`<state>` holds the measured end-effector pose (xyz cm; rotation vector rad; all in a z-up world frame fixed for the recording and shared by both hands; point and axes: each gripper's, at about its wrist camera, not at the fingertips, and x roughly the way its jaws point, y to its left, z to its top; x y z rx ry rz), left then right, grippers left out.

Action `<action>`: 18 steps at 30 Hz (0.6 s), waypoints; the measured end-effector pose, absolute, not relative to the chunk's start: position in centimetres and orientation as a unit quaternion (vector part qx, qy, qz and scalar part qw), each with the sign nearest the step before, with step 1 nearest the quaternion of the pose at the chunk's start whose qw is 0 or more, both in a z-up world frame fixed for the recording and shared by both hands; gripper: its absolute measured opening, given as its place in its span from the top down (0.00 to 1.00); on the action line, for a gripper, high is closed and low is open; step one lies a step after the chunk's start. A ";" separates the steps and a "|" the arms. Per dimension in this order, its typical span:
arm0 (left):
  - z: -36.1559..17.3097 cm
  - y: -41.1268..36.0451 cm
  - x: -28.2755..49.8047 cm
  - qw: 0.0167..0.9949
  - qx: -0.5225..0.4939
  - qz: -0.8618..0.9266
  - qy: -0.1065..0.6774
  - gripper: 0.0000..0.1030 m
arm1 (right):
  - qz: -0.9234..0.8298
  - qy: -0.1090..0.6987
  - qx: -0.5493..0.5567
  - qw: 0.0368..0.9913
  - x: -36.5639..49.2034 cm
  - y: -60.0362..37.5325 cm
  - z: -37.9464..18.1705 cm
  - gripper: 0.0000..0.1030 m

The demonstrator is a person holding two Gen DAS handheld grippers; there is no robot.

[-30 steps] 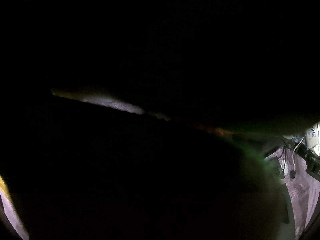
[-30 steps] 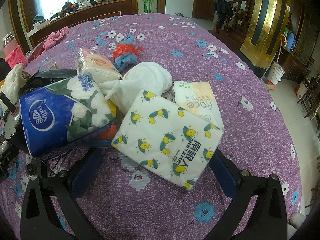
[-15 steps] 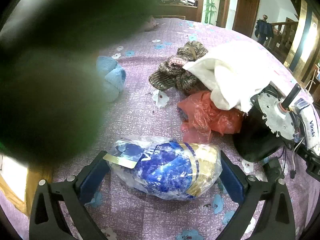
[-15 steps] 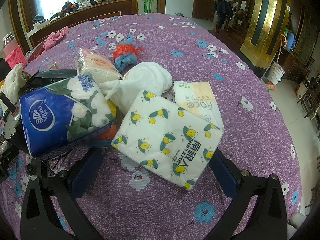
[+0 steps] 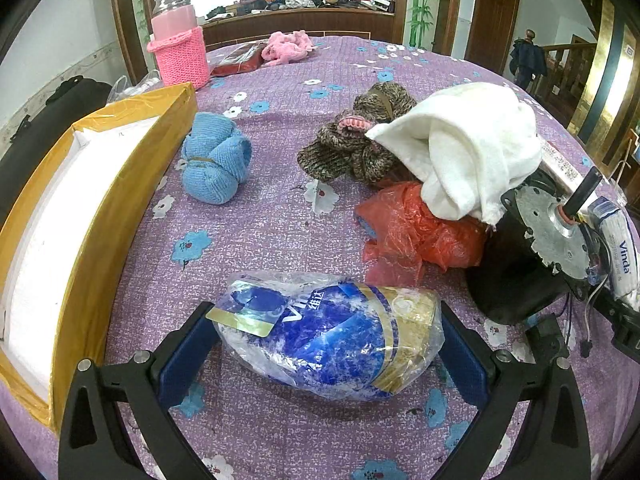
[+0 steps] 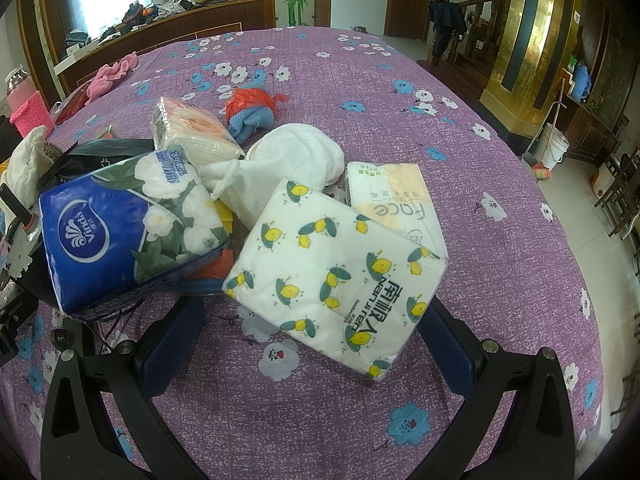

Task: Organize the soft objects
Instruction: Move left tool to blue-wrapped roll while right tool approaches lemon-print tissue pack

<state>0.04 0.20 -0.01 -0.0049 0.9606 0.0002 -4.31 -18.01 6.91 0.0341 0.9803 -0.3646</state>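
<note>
On the purple flowered tablecloth [image 5: 280, 220] a yellow box [image 5: 100, 208] with white lining stands at the left, a blue knitted bundle [image 5: 214, 162] near it. Farther right lie a brown knitted piece [image 5: 352, 148], a white cloth [image 5: 468, 148], a red plastic bag [image 5: 416, 236] and a black motor [image 5: 532, 256].

The left gripper [image 5: 324, 348] is low over the table, wide apart around a blue crinkled pack [image 5: 332, 340]; whether the pads touch it, I cannot tell.

The right gripper [image 6: 312, 320] is spread, with a lemon-printed tissue pack [image 6: 336, 272] between its fingers, beside a blue Vinda pack [image 6: 124, 224].
</note>
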 end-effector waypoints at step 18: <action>0.4 2.8 -0.7 0.872 0.008 -0.028 0.488 0.01 | -0.147 0.478 0.054 0.864 -5.1 -19.1 7.5 0.00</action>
